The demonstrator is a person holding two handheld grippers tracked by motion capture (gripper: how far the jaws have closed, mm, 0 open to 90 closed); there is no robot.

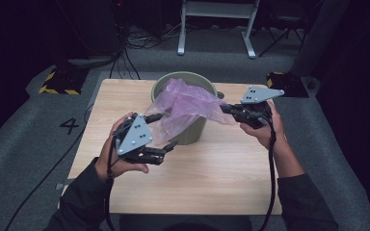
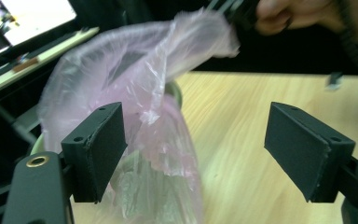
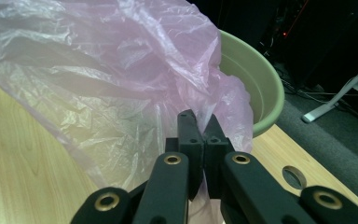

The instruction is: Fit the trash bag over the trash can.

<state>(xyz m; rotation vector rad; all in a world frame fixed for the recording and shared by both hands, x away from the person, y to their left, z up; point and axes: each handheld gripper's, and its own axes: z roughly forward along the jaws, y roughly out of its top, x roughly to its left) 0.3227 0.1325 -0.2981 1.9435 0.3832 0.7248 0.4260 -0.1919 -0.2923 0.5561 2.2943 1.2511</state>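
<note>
A pale green bin [image 1: 192, 79] stands at the back middle of the wooden table [image 1: 221, 168]. A thin pink plastic bag [image 1: 185, 103] drapes over its rim and down its front. My right gripper [image 1: 224, 108] is at the bin's right side, shut on the bag's edge; in the right gripper view its jaws [image 3: 201, 126] pinch the pink film [image 3: 98, 70] in front of the bin [image 3: 256, 79]. My left gripper [image 1: 164, 131] is at the bin's front left, open. In the left gripper view its jaws [image 2: 196, 144] stand wide apart, with the bag [image 2: 135, 70] hanging just beyond them.
Bare tabletop lies in front of the bin. White desk legs [image 1: 217, 24] stand on the grey floor behind, and yellow-black striped blocks [image 1: 60, 82] sit by the table's far corners. A round hole [image 3: 294, 177] marks the table near the bin. Cables trail from both grippers.
</note>
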